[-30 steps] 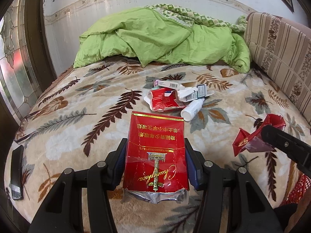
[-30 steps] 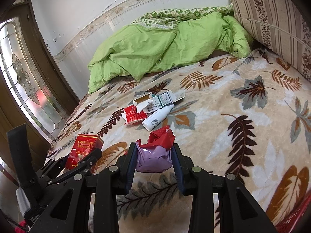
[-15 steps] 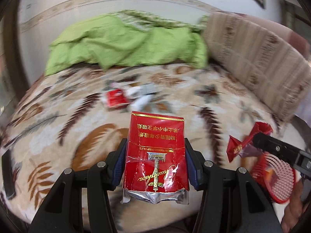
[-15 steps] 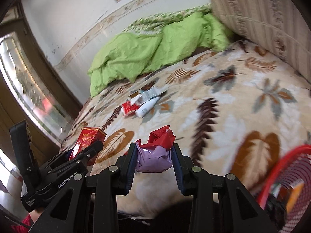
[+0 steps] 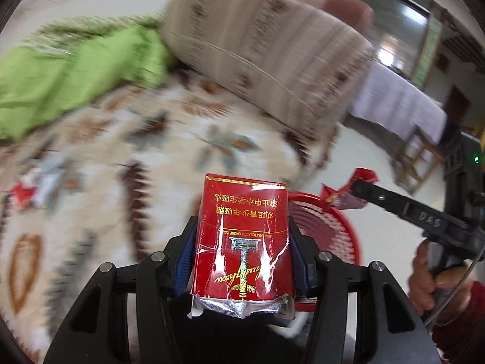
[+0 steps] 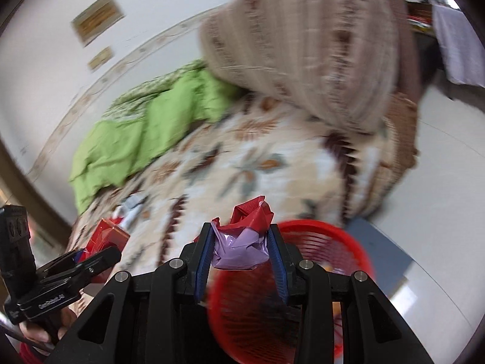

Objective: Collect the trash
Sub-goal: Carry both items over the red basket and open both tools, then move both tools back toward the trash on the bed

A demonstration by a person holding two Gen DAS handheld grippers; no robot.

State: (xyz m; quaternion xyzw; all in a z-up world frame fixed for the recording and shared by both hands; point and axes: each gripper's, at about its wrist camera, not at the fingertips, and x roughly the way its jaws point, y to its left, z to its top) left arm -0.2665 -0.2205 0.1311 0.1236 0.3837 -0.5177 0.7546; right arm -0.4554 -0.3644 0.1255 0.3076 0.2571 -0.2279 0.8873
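Both views have been swung away from the middle of the bed [image 5: 100,163] toward its foot, so that a red mesh basket [image 6: 330,242], absent from both views a second ago, is now seen on the pale floor beside the bed, at about 4 o'clock of the held items. This is judged to mean that the carry is nearly done and that only the drop into the basket is left. The left gripper [image 5: 242,242] is clenched partway on a red cigarette pack [image 5: 242,236], pinched by its sides between the blue pads. The right gripper [image 6: 239,251] is closed narrower on a crumpled red and lilac wrapper [image 6: 242,242], held above the basket's near rim. More litter [image 5: 36,182] is left on the leaf-print blanket at 9 o'clock, blurred.
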